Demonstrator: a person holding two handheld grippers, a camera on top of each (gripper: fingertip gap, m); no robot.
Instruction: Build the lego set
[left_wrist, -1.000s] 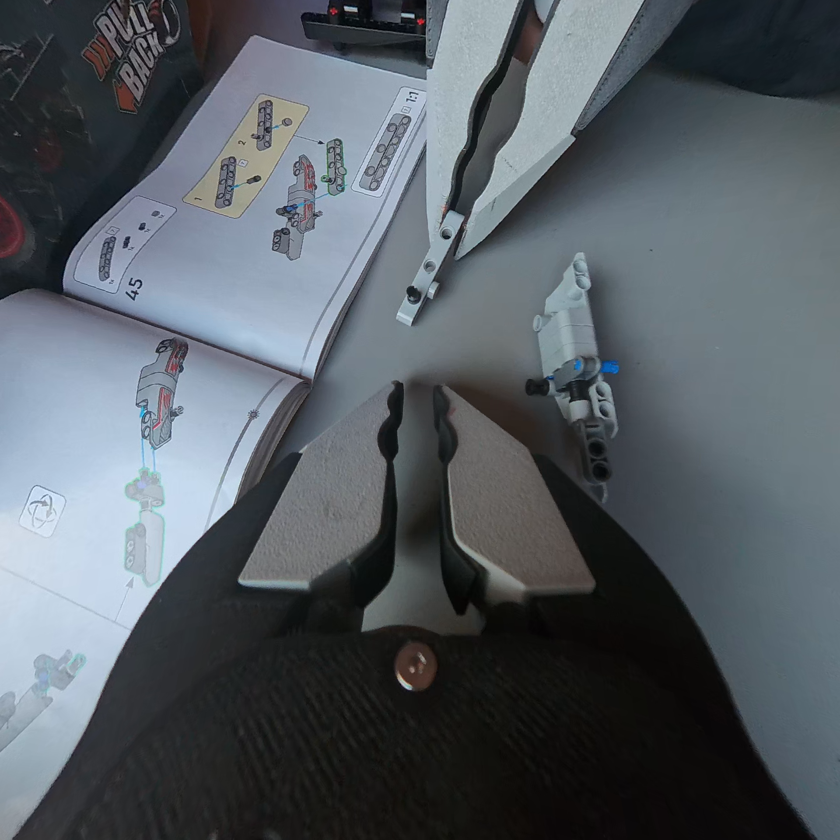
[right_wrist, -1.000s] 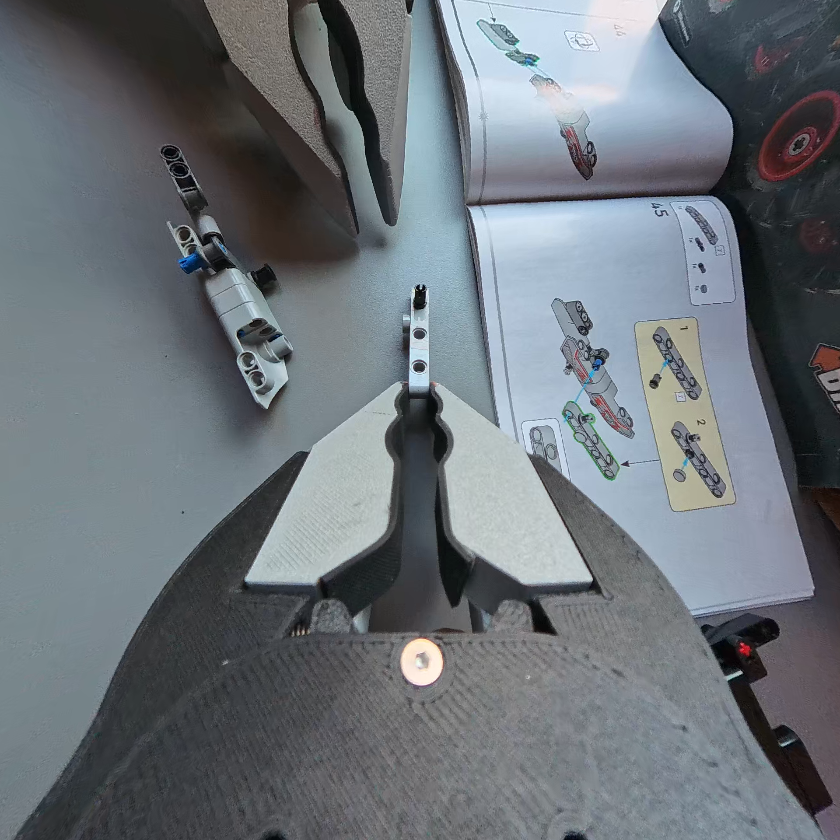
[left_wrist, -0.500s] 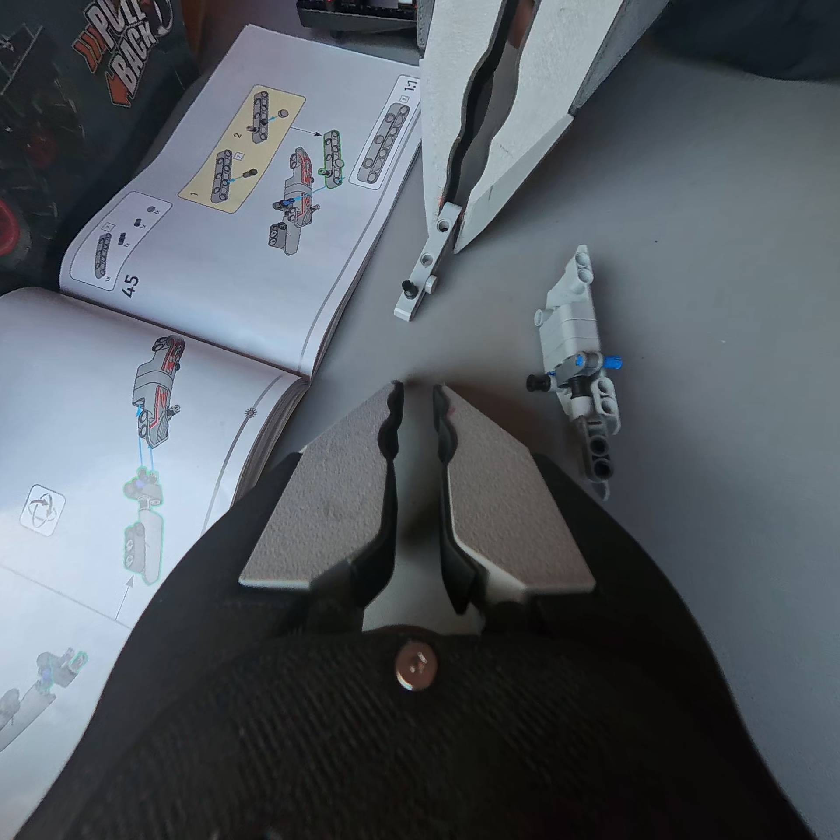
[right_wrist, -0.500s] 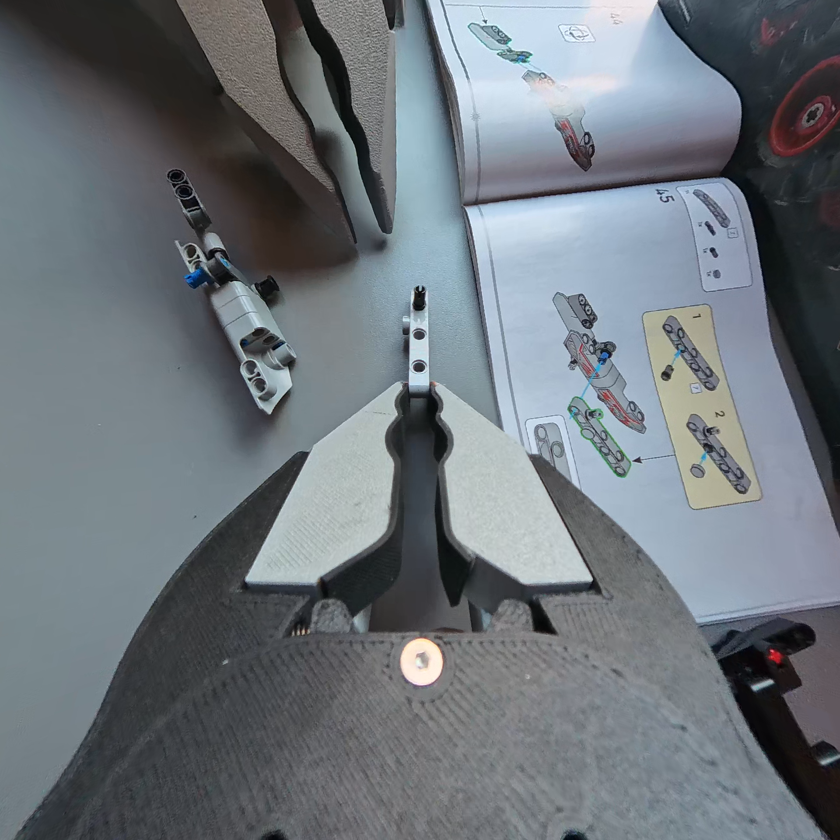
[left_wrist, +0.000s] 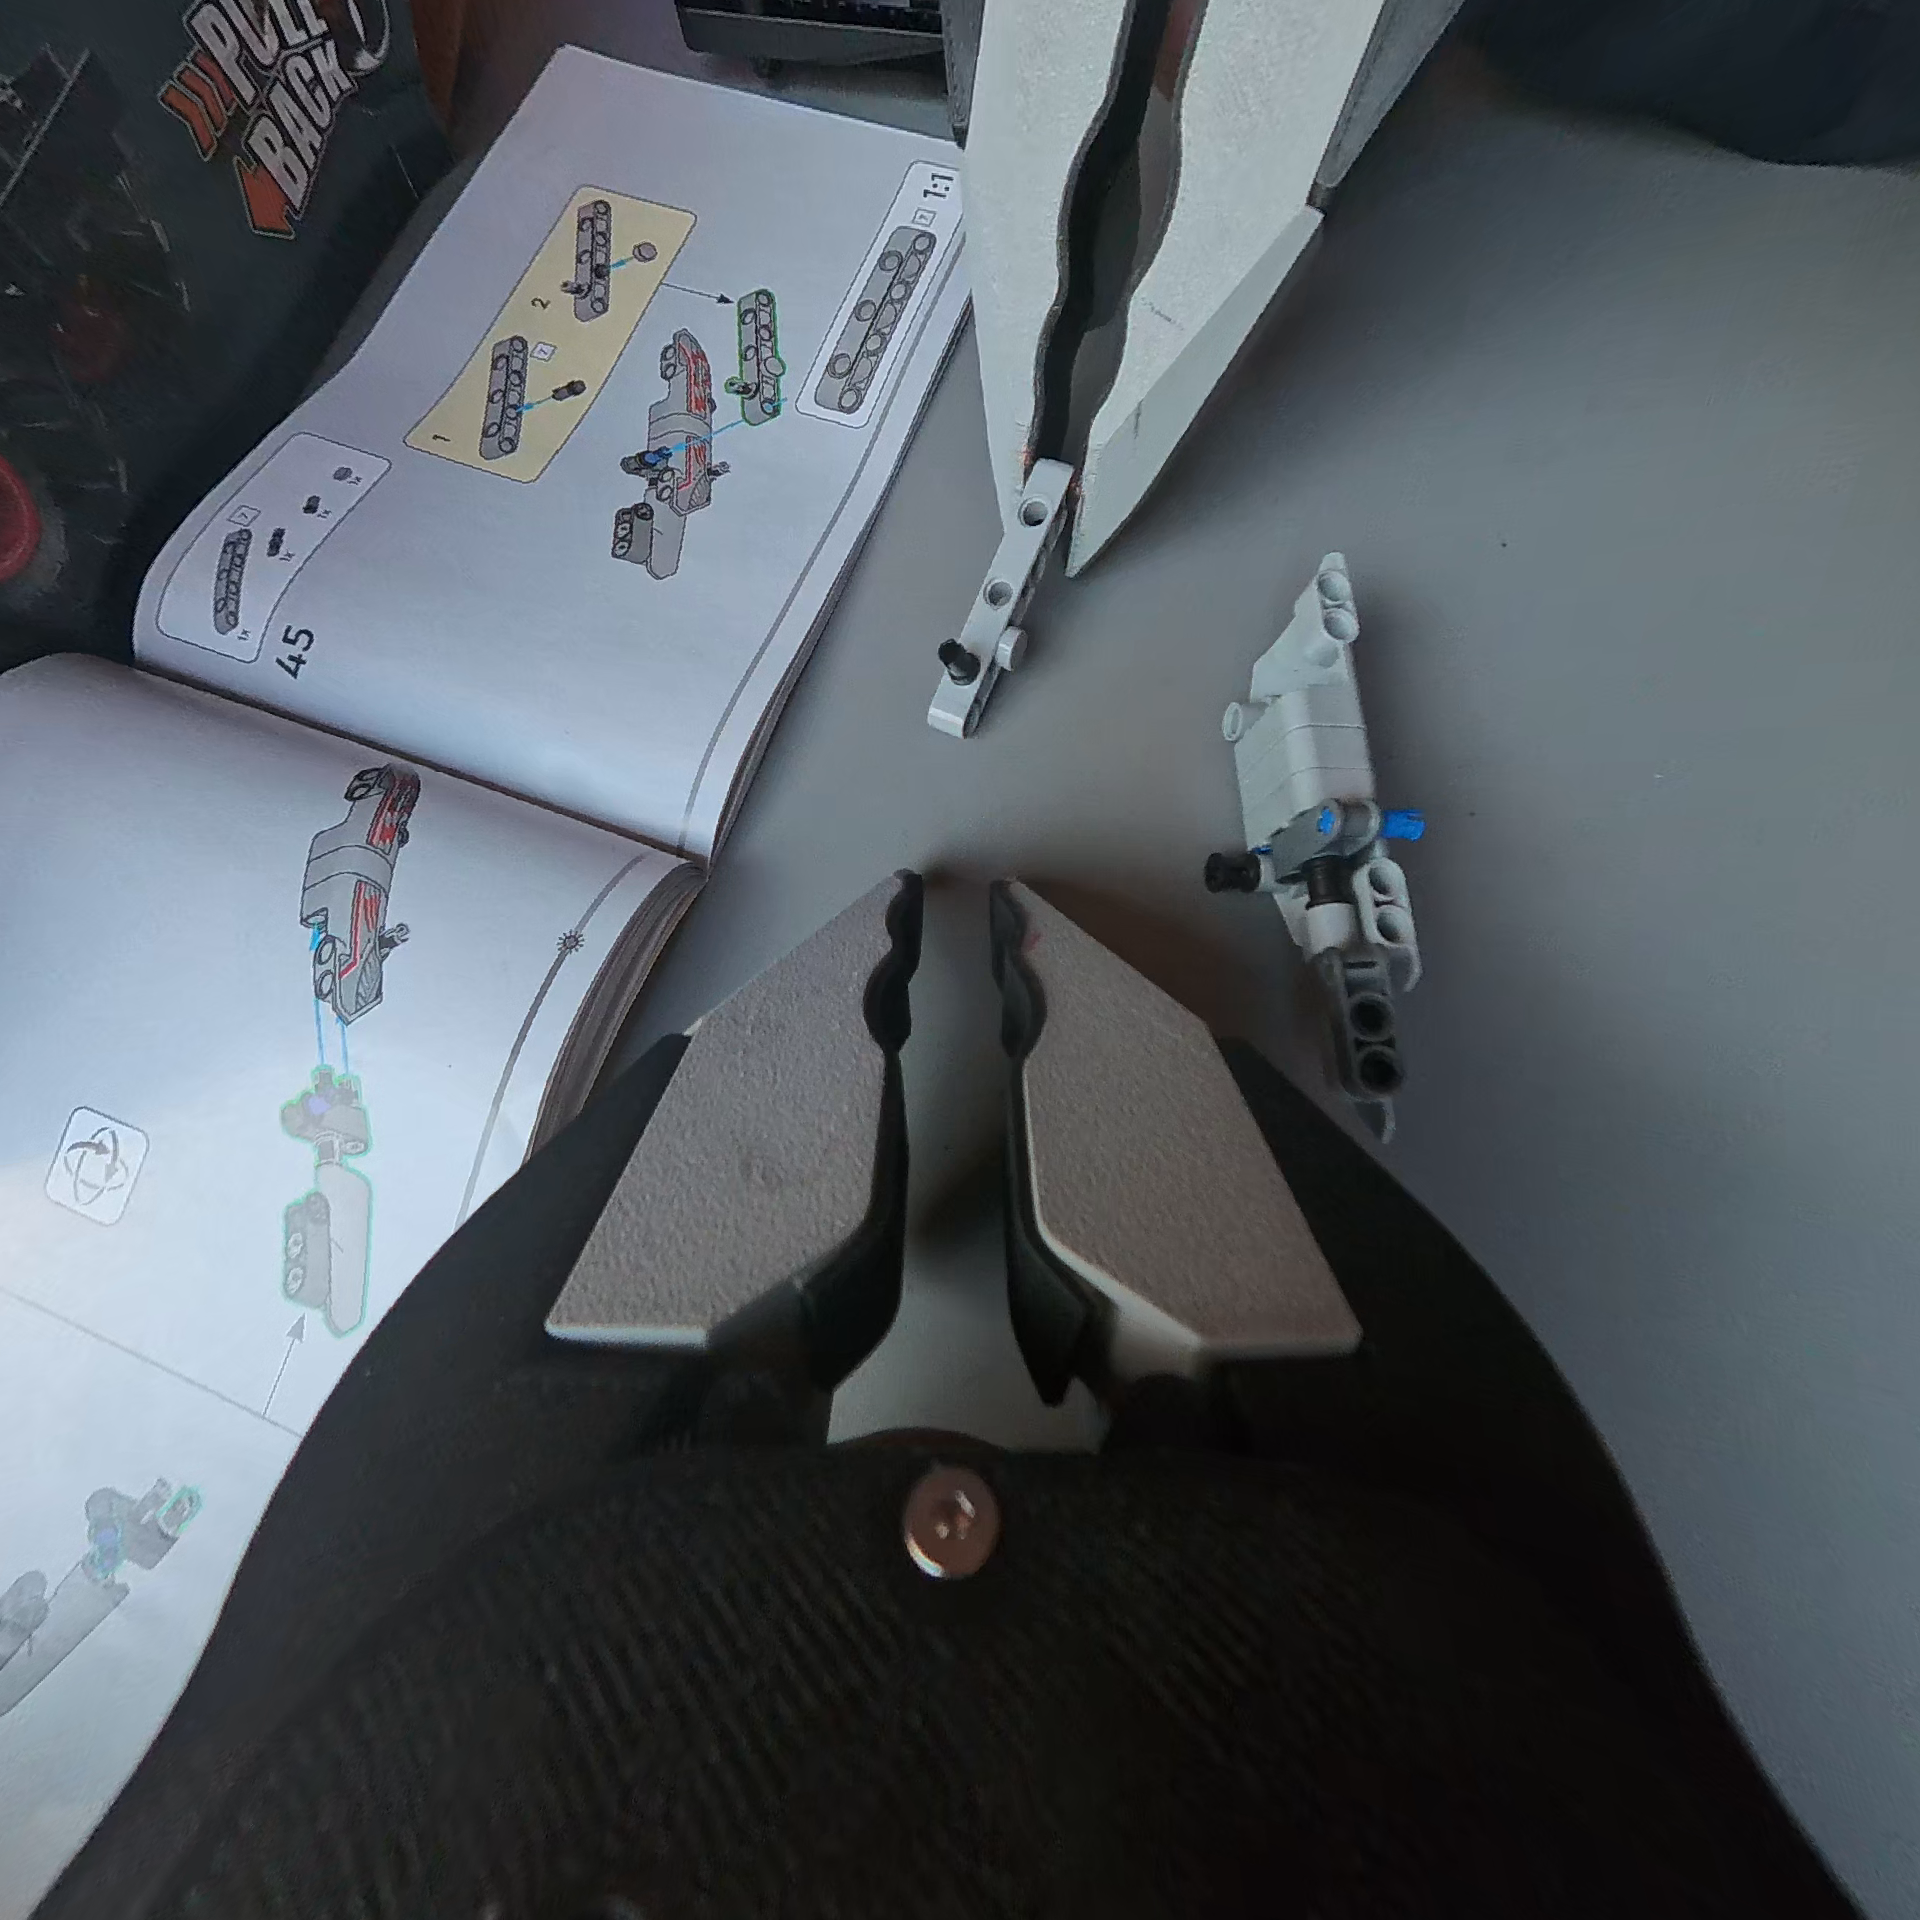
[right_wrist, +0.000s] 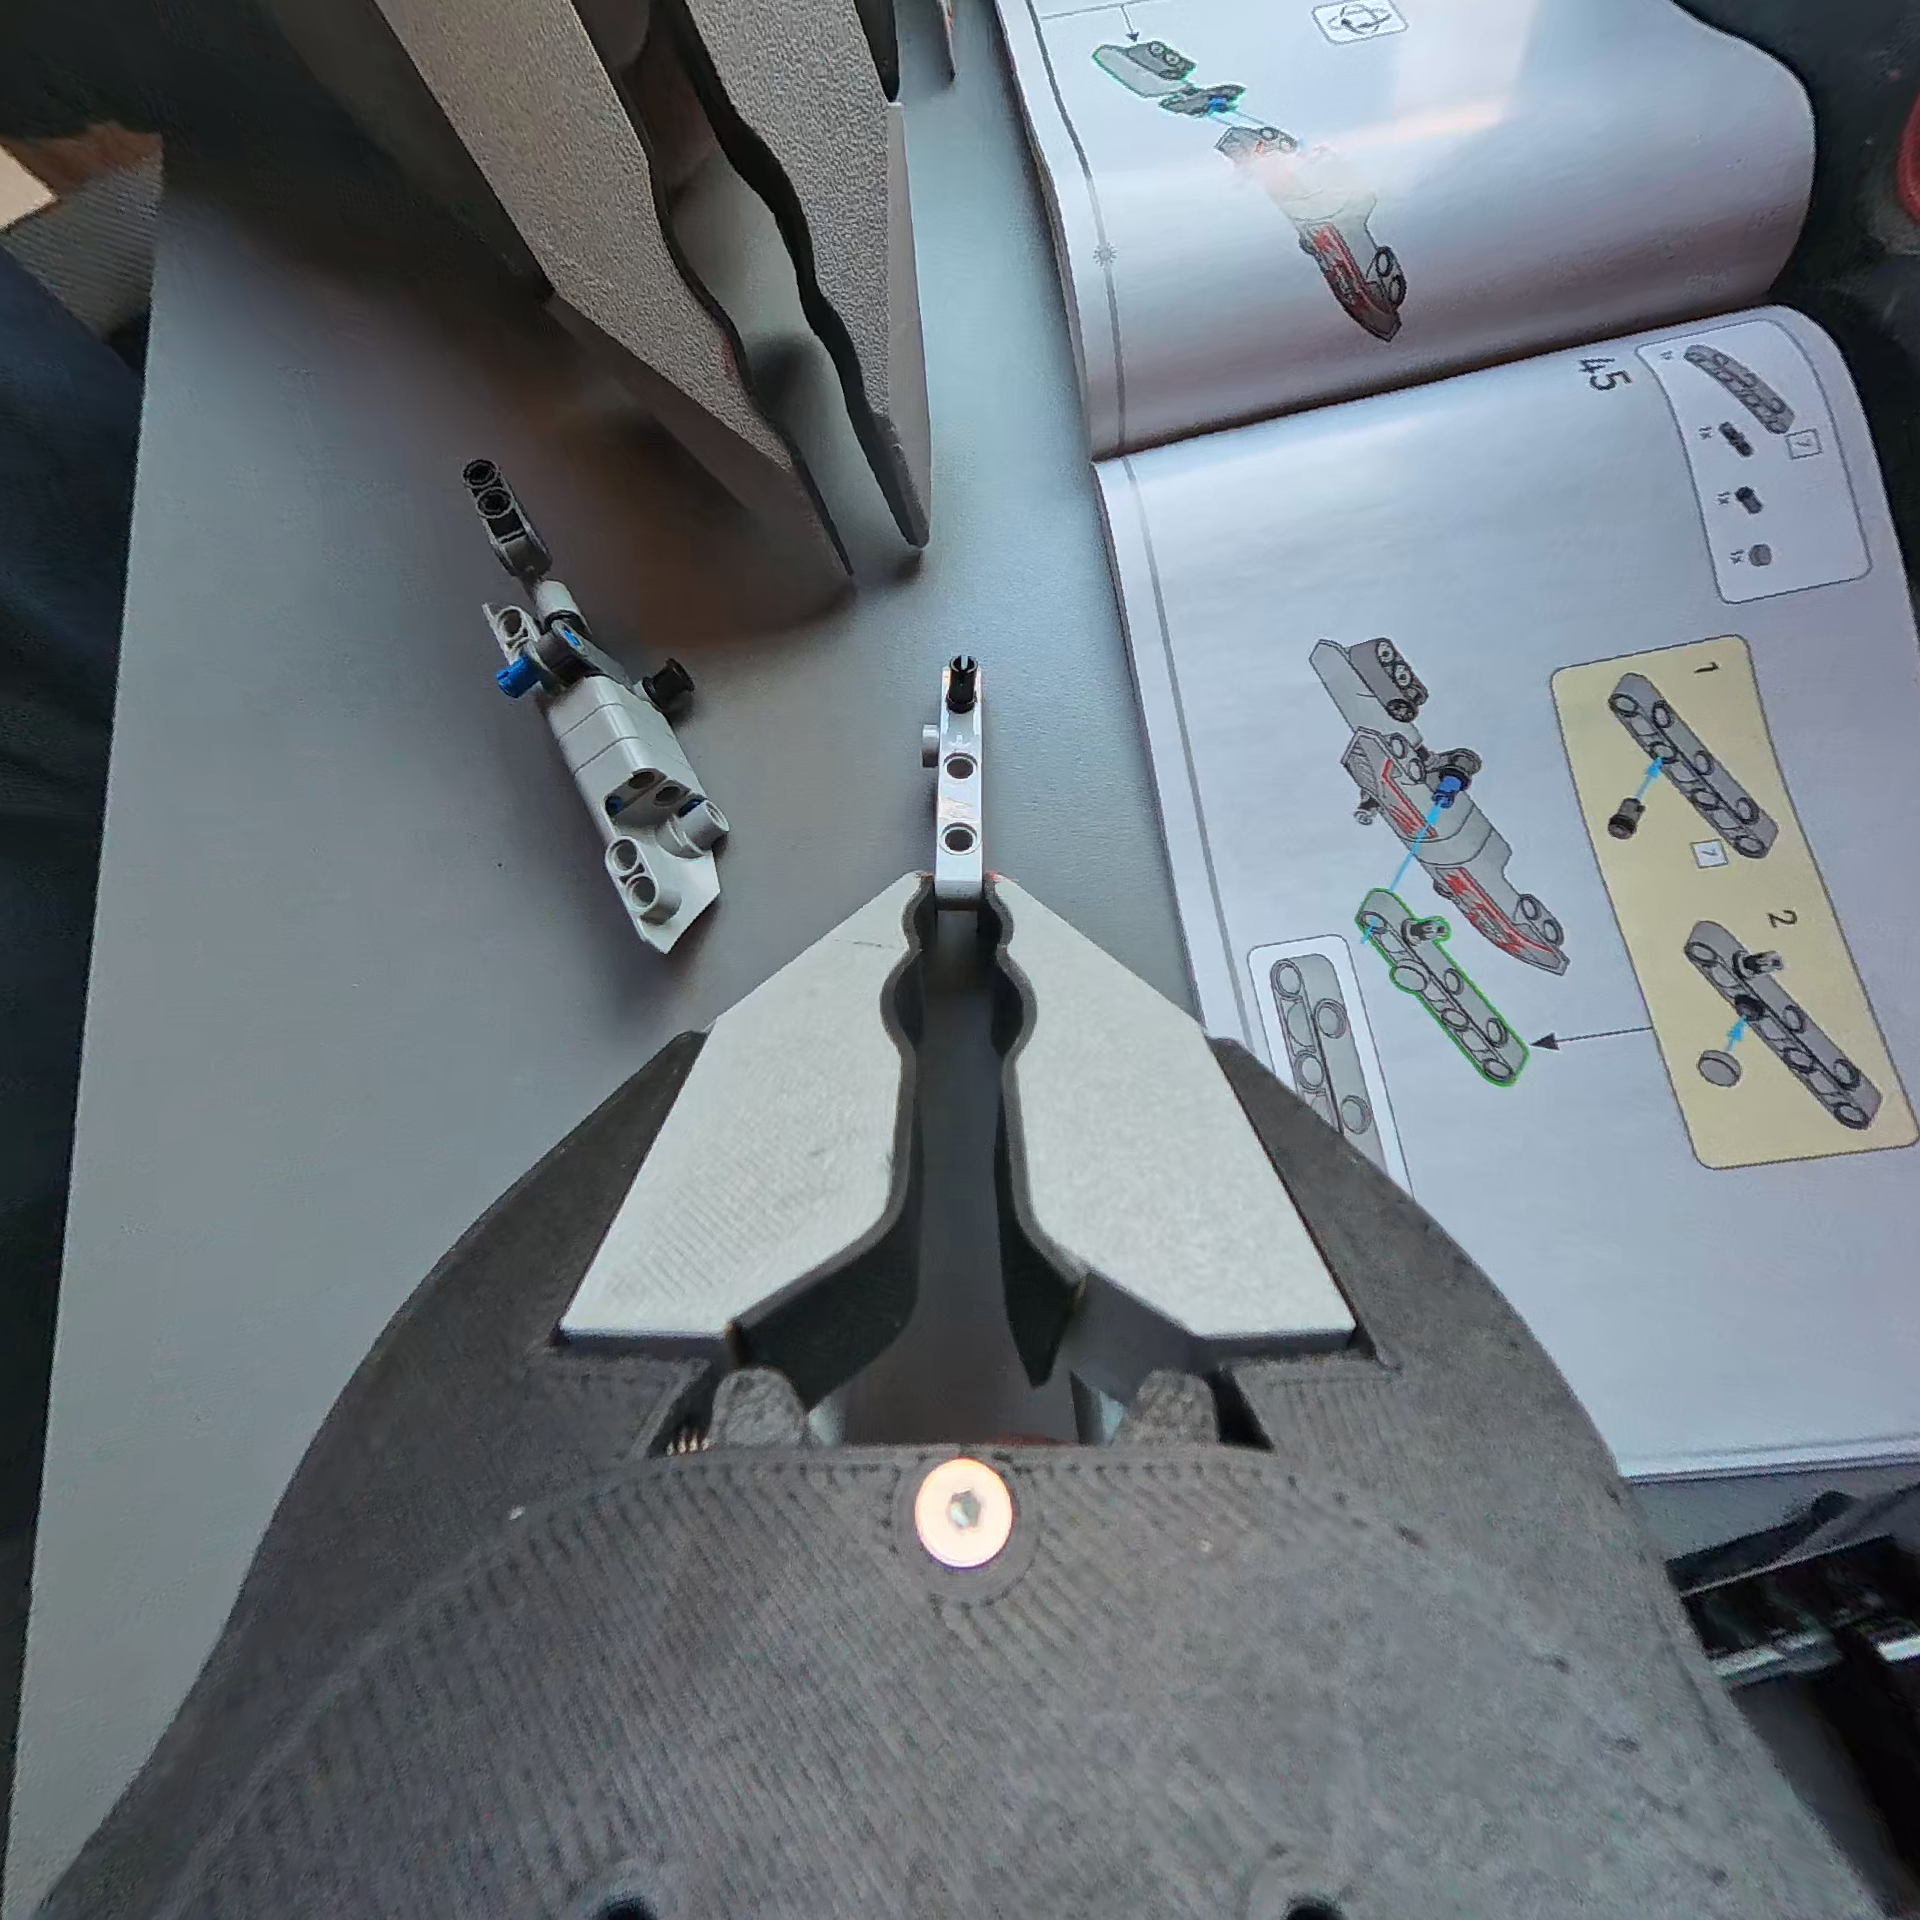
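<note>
Grey beam (right_wrist: 957, 800) with black pin fitted, pinched in right gripper (right_wrist: 958, 883); left gripper (left_wrist: 954, 894) slightly spread, empty; small assembly (left_wrist: 1320, 821) unjoined on table (left_wrist: 1610, 520).

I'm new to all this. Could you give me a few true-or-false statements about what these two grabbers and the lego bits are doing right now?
1. The right gripper clamps a grey beam. True.
2. The left gripper holds the small grey assembly. False: its jaws are slightly apart and empty; the assembly lies on the table.
3. The instruction booklet lies open. True.
4. The beam carries a blue pin. False: its pin is black.
</note>
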